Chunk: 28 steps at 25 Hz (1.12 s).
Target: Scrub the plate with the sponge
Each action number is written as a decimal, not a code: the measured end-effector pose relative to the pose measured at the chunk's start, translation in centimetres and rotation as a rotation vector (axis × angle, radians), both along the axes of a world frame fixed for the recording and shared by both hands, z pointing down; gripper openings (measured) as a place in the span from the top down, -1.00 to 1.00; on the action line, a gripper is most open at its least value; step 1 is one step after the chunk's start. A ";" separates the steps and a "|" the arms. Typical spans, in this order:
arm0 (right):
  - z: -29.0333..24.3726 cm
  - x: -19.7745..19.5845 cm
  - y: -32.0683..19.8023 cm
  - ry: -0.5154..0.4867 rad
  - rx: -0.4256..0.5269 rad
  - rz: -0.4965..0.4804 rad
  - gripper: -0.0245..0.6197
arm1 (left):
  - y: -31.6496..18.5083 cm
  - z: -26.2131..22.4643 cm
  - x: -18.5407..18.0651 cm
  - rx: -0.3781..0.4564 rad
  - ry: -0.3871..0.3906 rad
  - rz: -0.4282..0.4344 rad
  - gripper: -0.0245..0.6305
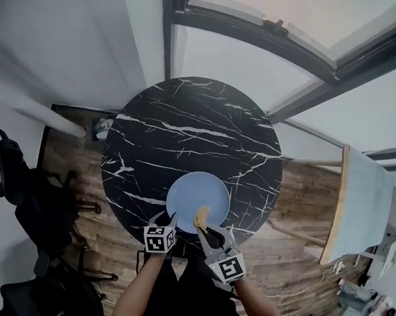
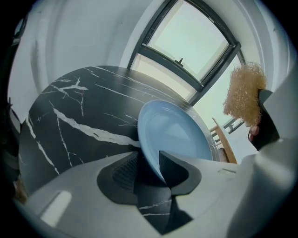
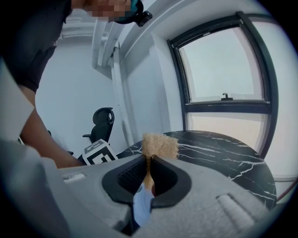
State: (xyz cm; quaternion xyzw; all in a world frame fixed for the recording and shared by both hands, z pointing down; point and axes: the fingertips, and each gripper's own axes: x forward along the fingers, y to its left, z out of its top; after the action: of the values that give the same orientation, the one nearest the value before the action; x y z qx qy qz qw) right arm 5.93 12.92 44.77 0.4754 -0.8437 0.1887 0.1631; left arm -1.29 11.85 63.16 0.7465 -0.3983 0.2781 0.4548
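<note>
A light blue plate (image 1: 198, 194) lies near the front edge of the round black marble table (image 1: 192, 128). My left gripper (image 1: 167, 220) is at the plate's near-left rim. In the left gripper view the plate (image 2: 174, 130) has its rim between the jaws of this gripper (image 2: 149, 167), which stand open with a gap at the left pad. My right gripper (image 1: 206, 230) is shut on a tan sponge (image 1: 201, 218), held over the plate's near edge. The sponge (image 3: 159, 145) sticks up from the closed jaws of the right gripper (image 3: 148, 174), with the plate (image 3: 142, 204) showing below.
Black office chairs (image 1: 28, 200) stand on the wooden floor to the left. A white panel on wooden legs (image 1: 362, 205) stands to the right. A window frame (image 1: 267, 33) runs behind the table. The person's forearms reach in from the bottom edge.
</note>
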 end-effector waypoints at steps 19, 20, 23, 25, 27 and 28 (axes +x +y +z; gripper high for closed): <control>10.5 -2.1 2.2 0.249 -0.213 -0.268 0.83 | 1.9 1.0 -1.9 -0.140 0.008 -0.099 0.79; 11.3 -2.6 2.5 0.276 -0.232 -0.314 0.84 | 2.2 1.1 -2.1 -0.144 0.010 -0.096 0.80; 13.5 -4.1 2.9 0.366 -0.269 -0.427 0.84 | 2.7 1.2 -2.3 -0.159 0.036 -0.097 0.81; 14.9 -4.8 2.8 0.406 -0.294 -0.466 0.84 | 2.7 1.3 -2.2 -0.164 0.054 -0.096 0.82; 15.9 -5.7 2.7 0.419 -0.319 -0.505 0.84 | 2.7 1.3 -2.2 -0.162 0.057 -0.086 0.82; 16.2 -6.2 2.7 0.420 -0.324 -0.531 0.84 | 2.7 1.3 -2.1 -0.162 0.058 -0.083 0.82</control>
State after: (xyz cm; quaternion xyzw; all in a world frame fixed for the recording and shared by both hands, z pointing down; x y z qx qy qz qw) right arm -0.26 15.62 60.94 0.2362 -0.8450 0.1691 0.4489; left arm -3.41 14.58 64.45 0.6978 -0.3916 0.2685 0.5363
